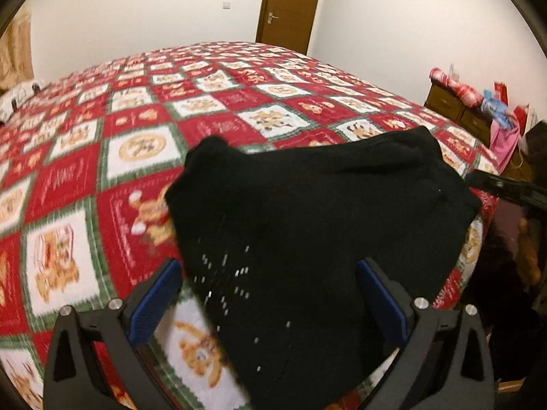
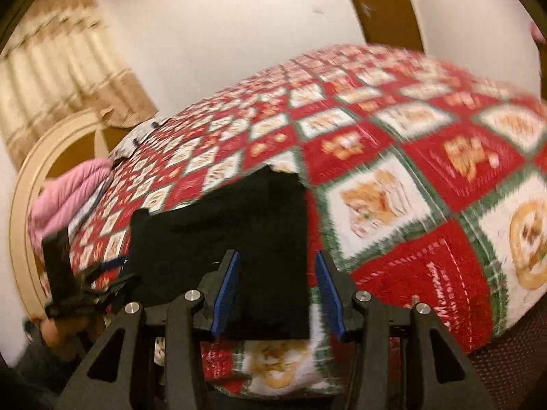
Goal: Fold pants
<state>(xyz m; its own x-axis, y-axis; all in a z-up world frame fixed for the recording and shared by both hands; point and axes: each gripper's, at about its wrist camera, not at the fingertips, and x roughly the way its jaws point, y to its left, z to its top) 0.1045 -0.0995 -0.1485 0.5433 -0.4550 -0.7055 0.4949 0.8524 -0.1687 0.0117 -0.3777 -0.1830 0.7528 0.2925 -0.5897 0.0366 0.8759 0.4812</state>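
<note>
The black pants [image 1: 318,205] lie folded into a compact stack on the red patchwork bedspread [image 1: 136,130], near the bed's front corner. My left gripper [image 1: 270,294] stands open wide over the stack's near edge, and its blue pads [image 1: 160,294] do not press the cloth. In the right wrist view the pants [image 2: 239,225] run between the jaws of my right gripper [image 2: 278,290]. That gripper is open, and its right pad [image 2: 330,294] is clear of the fabric. The right gripper [image 1: 506,188] shows at the left view's right edge, and the left gripper [image 2: 85,273] is at the right view's left edge.
A wooden door [image 1: 290,3] stands behind the bed. Brown drawers [image 1: 458,106] with red and pink clutter are at the right. A pink quilt [image 2: 65,201], a curved headboard [image 2: 27,184] and a beige curtain [image 2: 61,78] sit beyond the pillow end. The bed edge drops off close to me.
</note>
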